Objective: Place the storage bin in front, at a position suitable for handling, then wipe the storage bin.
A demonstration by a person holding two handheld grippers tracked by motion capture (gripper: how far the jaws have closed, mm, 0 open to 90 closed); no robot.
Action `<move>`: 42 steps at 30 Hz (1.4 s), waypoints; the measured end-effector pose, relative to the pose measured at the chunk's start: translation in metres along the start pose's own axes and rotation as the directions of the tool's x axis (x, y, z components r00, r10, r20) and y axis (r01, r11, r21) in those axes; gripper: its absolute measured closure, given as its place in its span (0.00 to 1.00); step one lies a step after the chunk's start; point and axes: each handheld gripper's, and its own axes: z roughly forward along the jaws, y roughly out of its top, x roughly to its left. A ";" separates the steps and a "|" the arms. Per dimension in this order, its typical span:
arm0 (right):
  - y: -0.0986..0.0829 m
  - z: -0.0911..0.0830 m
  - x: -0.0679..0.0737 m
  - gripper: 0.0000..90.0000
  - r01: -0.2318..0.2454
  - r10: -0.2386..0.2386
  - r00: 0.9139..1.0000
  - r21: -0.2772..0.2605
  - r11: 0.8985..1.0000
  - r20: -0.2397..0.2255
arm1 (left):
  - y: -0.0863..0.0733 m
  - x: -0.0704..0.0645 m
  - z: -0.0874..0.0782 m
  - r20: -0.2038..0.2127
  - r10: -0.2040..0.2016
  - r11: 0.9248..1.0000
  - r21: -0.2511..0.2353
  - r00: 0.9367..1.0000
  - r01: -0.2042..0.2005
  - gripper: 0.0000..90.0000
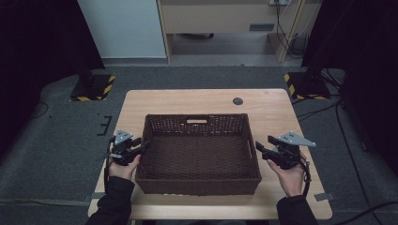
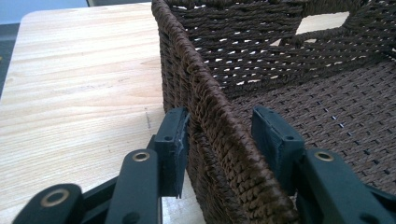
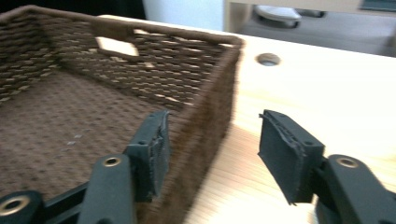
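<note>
**Both tongs astride the basket walls**

High view: the woven basket (image 1: 198, 154) sits mid-desk (image 1: 272, 105), left tongs (image 1: 143, 145) and right tongs (image 1: 259, 147) at its side walls.

Left gripper view: jaws open, straddling the wall; only the outer pad touches.

Right gripper view: blurred; jaws wide open astride the rim, basket (image 3: 93, 102) front cut off.

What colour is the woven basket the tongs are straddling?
Dark brown, in a tight woven-cord pattern; the basket shows it best in the left gripper view.

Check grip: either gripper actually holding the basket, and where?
Neither: left gripper and right gripper each straddle a side wall of the basket, jaws open.
</note>
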 end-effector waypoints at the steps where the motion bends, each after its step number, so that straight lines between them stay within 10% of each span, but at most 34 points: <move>1: -0.001 -0.002 -0.003 0.44 -0.004 0.004 1.000 -0.006 1.000 0.011 | 0.000 0.001 0.000 -0.004 -0.001 1.000 0.001 1.000 0.001 0.60; 16: -0.036 -0.011 -0.057 0.36 -0.050 0.029 0.985 0.116 0.992 0.171 | -0.003 0.005 0.001 -0.020 0.007 1.000 -0.022 1.000 -0.008 0.39; 42: -0.069 0.000 -0.077 0.66 -0.069 0.016 0.984 0.298 0.952 0.177 | -0.002 0.003 0.000 -0.053 -0.007 1.000 0.014 0.999 0.008 0.33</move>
